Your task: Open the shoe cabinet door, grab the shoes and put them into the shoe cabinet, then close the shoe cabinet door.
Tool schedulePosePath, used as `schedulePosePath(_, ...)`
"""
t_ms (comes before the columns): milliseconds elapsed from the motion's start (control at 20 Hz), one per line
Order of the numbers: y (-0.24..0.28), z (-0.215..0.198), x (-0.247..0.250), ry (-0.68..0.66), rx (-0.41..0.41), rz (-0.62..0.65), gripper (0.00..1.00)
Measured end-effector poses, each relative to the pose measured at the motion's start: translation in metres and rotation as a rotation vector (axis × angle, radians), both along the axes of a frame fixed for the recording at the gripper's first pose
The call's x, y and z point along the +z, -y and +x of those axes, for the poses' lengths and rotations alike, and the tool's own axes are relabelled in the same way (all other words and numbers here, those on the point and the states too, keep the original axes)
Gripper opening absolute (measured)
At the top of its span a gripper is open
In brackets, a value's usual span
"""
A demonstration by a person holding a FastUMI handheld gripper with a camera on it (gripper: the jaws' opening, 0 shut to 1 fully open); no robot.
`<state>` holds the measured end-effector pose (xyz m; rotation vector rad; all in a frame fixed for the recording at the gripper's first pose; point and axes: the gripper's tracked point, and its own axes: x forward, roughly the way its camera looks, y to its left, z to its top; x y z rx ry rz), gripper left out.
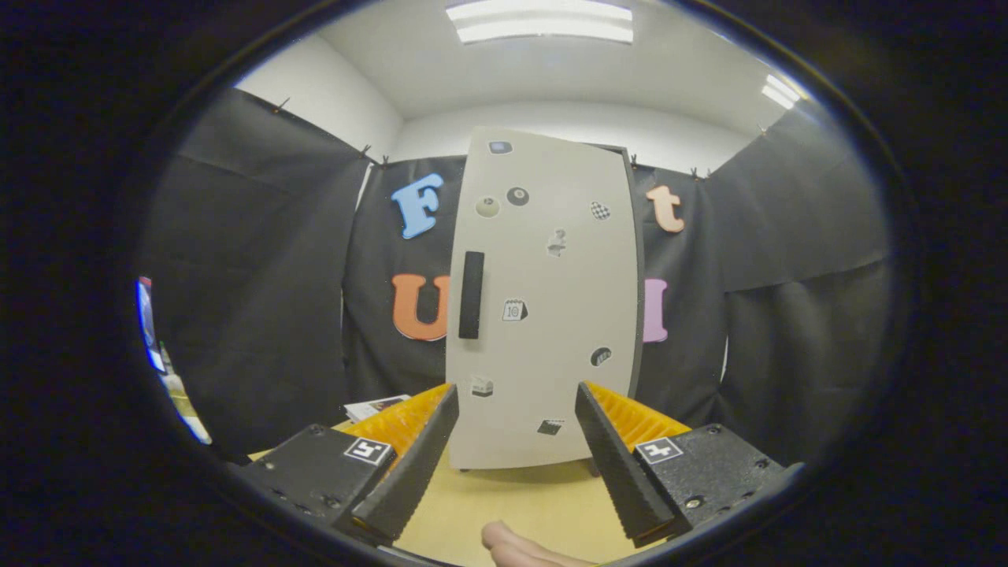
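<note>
Wide open, claw [516, 441] holds nothing before cabinet door [551, 315].

The shoe cabinet [543, 315] stands upright on the counter [512, 492], beyond the gripper [516, 409], whose jaws are spread wide apart with nothing between them. Its door is shut, with the handle [471, 294] near the door's left edge. A fingertip [512, 542] lies on the counter between the jaws.

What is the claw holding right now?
Nothing. The claw is open, its fingers spread apart with only air between them. The shoe cabinet stands beyond the fingers, its door shut and its dark handle untouched.
</note>
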<state>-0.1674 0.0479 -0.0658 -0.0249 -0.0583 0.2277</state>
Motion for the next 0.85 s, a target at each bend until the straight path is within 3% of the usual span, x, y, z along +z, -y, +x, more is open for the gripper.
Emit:
schedulePosePath(350,0.001,-0.009,0.006,0.03,0.005,0.011,0.98)
schedulePosePath(650,-0.005,-0.029,0.02,0.062,0.081,0.015,0.98)
schedulePosePath(850,0.023,-0.037,0.04,0.138,0.04,-0.006,0.98)
